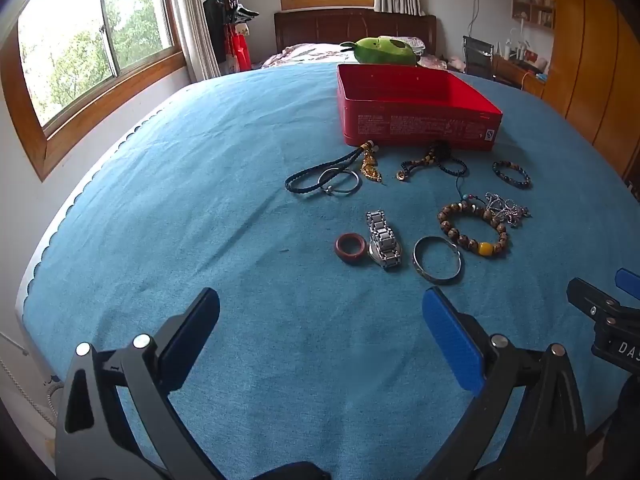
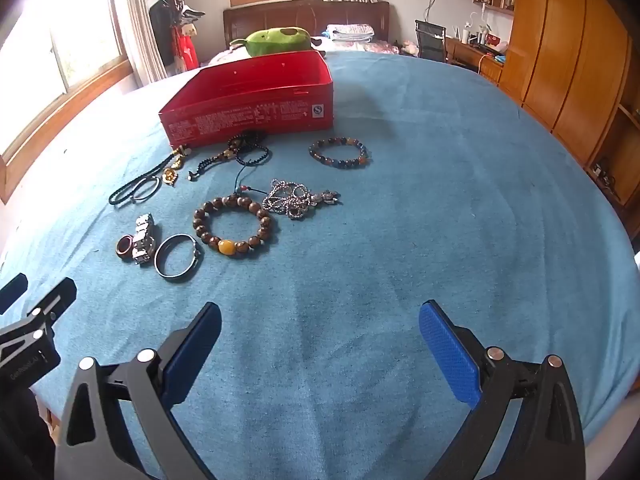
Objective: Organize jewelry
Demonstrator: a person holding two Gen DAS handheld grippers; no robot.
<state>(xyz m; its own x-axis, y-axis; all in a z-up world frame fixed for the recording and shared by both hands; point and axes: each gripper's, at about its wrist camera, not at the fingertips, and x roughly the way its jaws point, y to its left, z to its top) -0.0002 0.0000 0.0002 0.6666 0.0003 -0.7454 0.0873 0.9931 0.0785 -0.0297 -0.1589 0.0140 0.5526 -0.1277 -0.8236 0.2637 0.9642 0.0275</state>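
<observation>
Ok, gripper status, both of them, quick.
Left gripper: open, holding nothing, above the blue cloth.
Right gripper: open, holding nothing, short of the jewelry.

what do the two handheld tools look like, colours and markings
Both the left tool and right tool have black angular frames with silver round bolts and textured blue pads on the fingers. White lettering marks each body; no cables or sleeves show.

Blue bedspread (image 1: 200,220): red box (image 1: 416,124), jewelry (image 1: 474,232).
</observation>
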